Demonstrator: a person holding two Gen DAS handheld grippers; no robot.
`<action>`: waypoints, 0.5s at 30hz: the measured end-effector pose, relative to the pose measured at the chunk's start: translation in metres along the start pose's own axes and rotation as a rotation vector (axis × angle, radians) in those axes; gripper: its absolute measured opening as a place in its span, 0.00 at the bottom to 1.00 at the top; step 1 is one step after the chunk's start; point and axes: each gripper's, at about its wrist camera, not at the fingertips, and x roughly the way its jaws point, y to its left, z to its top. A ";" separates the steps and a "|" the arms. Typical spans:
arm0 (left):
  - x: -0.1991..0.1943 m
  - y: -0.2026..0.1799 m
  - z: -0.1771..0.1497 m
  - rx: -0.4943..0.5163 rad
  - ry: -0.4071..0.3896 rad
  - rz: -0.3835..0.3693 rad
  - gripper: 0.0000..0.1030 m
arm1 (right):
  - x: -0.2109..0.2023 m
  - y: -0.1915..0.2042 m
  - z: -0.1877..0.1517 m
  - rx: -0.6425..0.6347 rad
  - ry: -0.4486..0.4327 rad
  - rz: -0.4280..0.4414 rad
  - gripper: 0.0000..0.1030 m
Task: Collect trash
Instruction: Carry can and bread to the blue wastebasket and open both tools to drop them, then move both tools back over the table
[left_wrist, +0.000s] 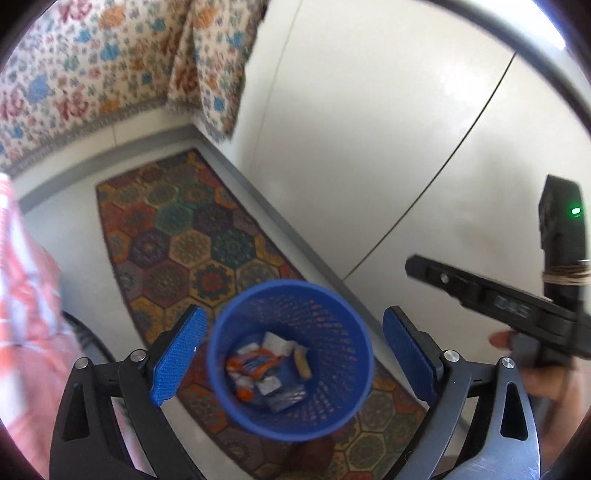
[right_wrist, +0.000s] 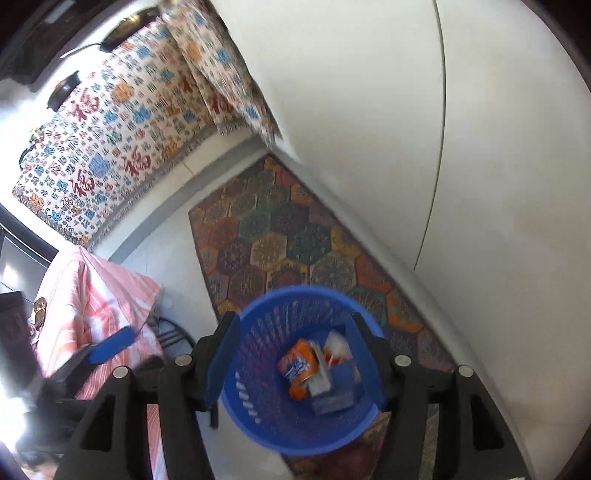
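Lower centre of both views: blue mesh bin (left_wrist: 291, 358) on patterned rug (left_wrist: 192, 240), wrappers (left_wrist: 266, 369) inside. We judge wrappers light, crinkly, soft; bin rim stiff, best hold. Left gripper (left_wrist: 291, 362) wide, empty. Right gripper (right_wrist: 291, 363) wide, straddling bin. White wall (left_wrist: 369, 129) right, striped cloth (right_wrist: 92, 306) left.

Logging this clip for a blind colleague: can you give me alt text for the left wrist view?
The open left tongs hover empty above a blue mesh bin holding crumpled wrappers. The bin stands on a hexagon-patterned rug beside a white wall, and the right tongs enter from the right edge.
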 end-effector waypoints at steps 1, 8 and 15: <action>-0.018 0.003 0.000 0.006 -0.011 0.007 0.94 | -0.007 0.005 0.002 -0.019 -0.036 -0.009 0.60; -0.160 0.047 -0.027 0.011 -0.028 0.156 0.94 | -0.055 0.046 0.009 -0.130 -0.279 -0.066 0.60; -0.282 0.112 -0.084 -0.144 -0.083 0.283 0.96 | -0.063 0.106 0.007 -0.260 -0.328 -0.060 0.62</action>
